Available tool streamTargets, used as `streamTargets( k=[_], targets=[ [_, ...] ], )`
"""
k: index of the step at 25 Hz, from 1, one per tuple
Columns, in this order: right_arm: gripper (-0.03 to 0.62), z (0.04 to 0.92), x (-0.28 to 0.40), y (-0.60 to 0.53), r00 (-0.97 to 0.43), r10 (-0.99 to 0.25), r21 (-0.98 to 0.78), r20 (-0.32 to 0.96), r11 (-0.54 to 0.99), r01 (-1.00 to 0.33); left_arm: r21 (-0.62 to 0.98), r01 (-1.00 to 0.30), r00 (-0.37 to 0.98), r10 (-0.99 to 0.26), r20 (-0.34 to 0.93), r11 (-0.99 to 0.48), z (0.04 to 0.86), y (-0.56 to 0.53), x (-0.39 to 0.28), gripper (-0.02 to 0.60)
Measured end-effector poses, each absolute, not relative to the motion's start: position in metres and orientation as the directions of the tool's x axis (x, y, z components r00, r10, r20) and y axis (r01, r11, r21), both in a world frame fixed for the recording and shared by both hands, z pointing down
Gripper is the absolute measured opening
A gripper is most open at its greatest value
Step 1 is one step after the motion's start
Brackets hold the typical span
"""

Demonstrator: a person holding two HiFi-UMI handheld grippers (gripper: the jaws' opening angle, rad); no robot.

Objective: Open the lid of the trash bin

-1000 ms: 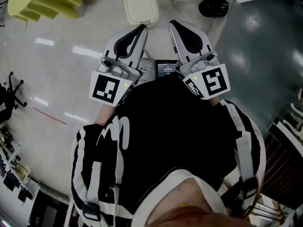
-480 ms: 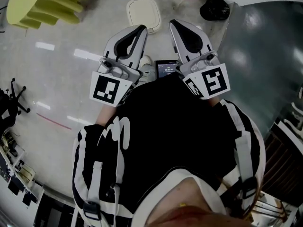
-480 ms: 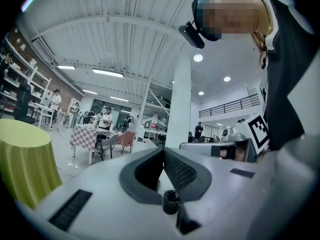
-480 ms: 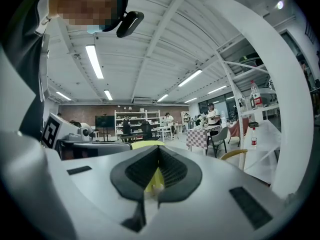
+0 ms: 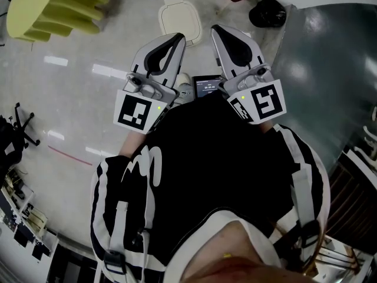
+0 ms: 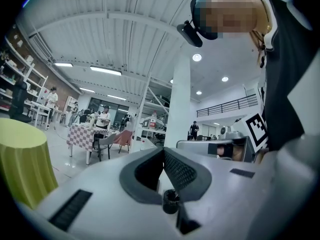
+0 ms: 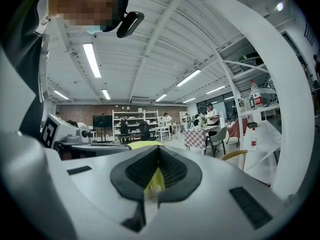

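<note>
In the head view a cream, closed trash bin lid (image 5: 179, 15) lies on the floor ahead, seen from above. Both grippers are held close to the person's chest and point toward it. My left gripper (image 5: 178, 38) is shut, its tips a short way below the lid and apart from it. My right gripper (image 5: 215, 29) is shut too, just to the right of the lid. Nothing is between the jaws of the left gripper (image 6: 162, 151) or the right gripper (image 7: 159, 150) in their own views, which look out across a large hall; the bin does not show there.
A yellow-green ribbed stool (image 5: 53, 5) stands at the far left and a black bag (image 5: 268, 12) at the far right. A grey table (image 5: 321, 58) fills the right side. A small screen (image 5: 206, 86) sits between the grippers. A black office chair (image 5: 15, 128) is at the left.
The bin lid has drifted a little lower and to the right in the head view, so it sits closer to the gripper tips. Both grippers stay shut and keep their pose.
</note>
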State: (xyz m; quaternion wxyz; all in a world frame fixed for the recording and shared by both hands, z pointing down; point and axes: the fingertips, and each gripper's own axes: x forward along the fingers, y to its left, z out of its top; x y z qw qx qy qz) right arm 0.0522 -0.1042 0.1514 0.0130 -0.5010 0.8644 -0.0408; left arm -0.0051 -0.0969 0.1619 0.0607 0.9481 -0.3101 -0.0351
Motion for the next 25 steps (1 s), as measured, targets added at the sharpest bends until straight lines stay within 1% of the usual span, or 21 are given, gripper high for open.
streamTargets(
  k=[8,15,25],
  targets=[
    [0.009,0.154,0.05,-0.118,-0.486,-0.872,-0.086,0.056,0.481,-0.873,0.14,-0.571,0.814,-0.58,-0.031,-0.809,0.161,-0.111,-0.006,0.008],
    [0.009,0.15,0.043,-0.123,-0.492,-0.869,-0.082,0.052,0.487,-0.869,0.142,-0.57,0.814,-0.58,-0.042,-0.809,0.158,-0.117,-0.011,0.008],
    [0.009,0.146,0.042,-0.127,-0.532,-0.845,-0.076,0.043,0.529,-0.845,0.133,-0.607,0.784,-0.618,-0.055,-0.783,0.152,-0.122,-0.012,0.008]
  ],
)
